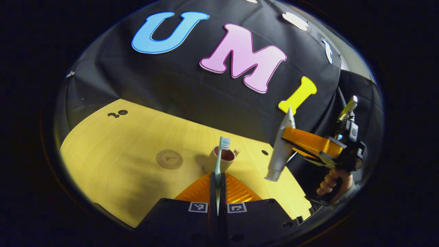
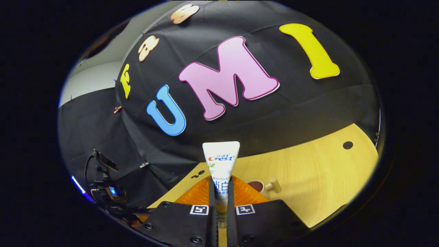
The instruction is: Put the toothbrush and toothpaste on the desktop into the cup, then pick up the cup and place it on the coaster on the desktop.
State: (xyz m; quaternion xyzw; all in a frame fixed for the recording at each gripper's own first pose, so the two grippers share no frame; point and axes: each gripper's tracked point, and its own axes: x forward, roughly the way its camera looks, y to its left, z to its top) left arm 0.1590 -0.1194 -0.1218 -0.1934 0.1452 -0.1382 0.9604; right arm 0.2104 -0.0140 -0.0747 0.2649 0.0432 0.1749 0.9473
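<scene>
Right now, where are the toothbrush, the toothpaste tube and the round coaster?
Teal-handled toothbrush point(image 1: 218, 164): left gripper view, on the handle just above the fingers.
White toothpaste tube point(image 2: 221, 159): right gripper view, on the flat crimped end above the fingers.
Round brown coaster point(image 1: 169, 159): left gripper view, on its centre, on the desktop.

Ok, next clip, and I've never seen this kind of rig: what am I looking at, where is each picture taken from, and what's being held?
No robot here: a person carries a hand-held gripper in each hand, and each one has a fisheye camera looking along its own two fingers.

In the left gripper view, the left hand-held gripper is shut on a toothbrush, bristles up. Ahead on the yellow desktop stand the cup and a round coaster, apart. At the right of this view, the other hand-held gripper carries the toothpaste, with the person's hand below.

In the right gripper view, the right hand-held gripper is shut on that toothpaste, held upright. The cup's rim peeks out beside its fingers.
</scene>
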